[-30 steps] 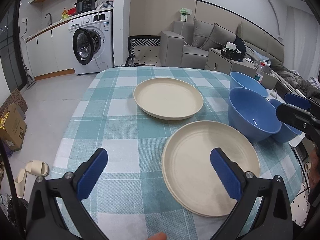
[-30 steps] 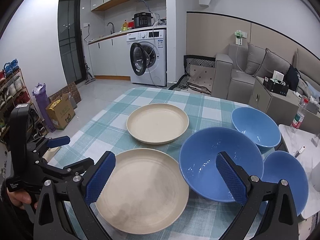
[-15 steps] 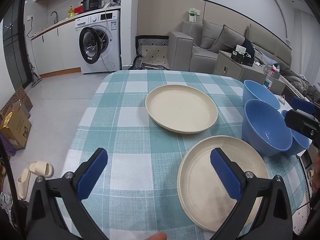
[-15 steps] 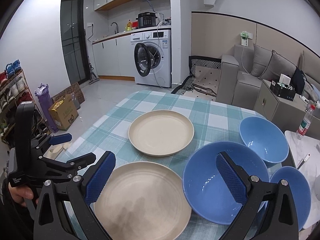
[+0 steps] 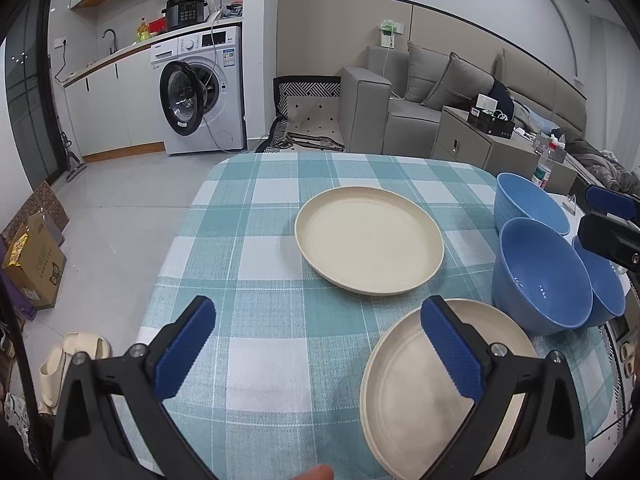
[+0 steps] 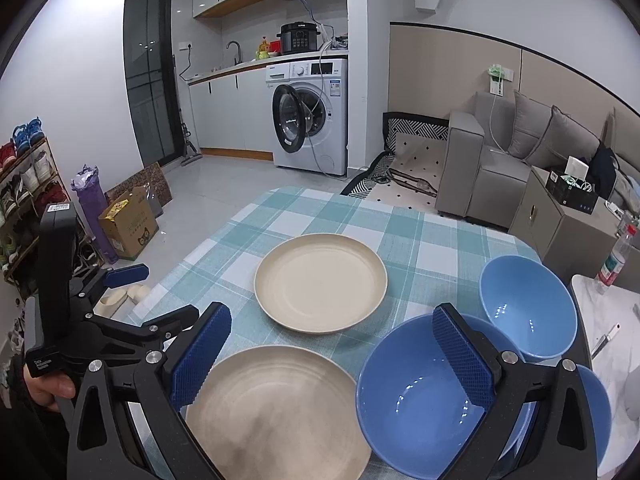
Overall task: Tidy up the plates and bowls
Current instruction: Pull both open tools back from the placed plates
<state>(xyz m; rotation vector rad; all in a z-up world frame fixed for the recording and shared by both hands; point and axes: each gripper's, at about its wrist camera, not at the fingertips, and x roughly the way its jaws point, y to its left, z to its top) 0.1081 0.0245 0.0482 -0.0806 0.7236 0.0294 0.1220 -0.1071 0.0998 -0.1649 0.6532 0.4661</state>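
nothing is gripped yet: the left gripper (image 5: 316,354) and right gripper (image 6: 330,356) are held wide apart above the table (image 5: 248,216), probably so the near plate (image 6: 276,412) gets stacked onto the far plate (image 6: 320,282) and the bowls (image 6: 424,396) nested.

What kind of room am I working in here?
Most likely a small home, open-plan: a washing machine under a kitchen counter with a sink tap, a grey sofa close by, and a checked dining table with plates and bowls.

Two cream plates (image 6: 320,282) (image 6: 276,412) and three blue bowls (image 6: 420,400) (image 6: 528,306) (image 6: 596,400) sit on the table (image 6: 408,240).
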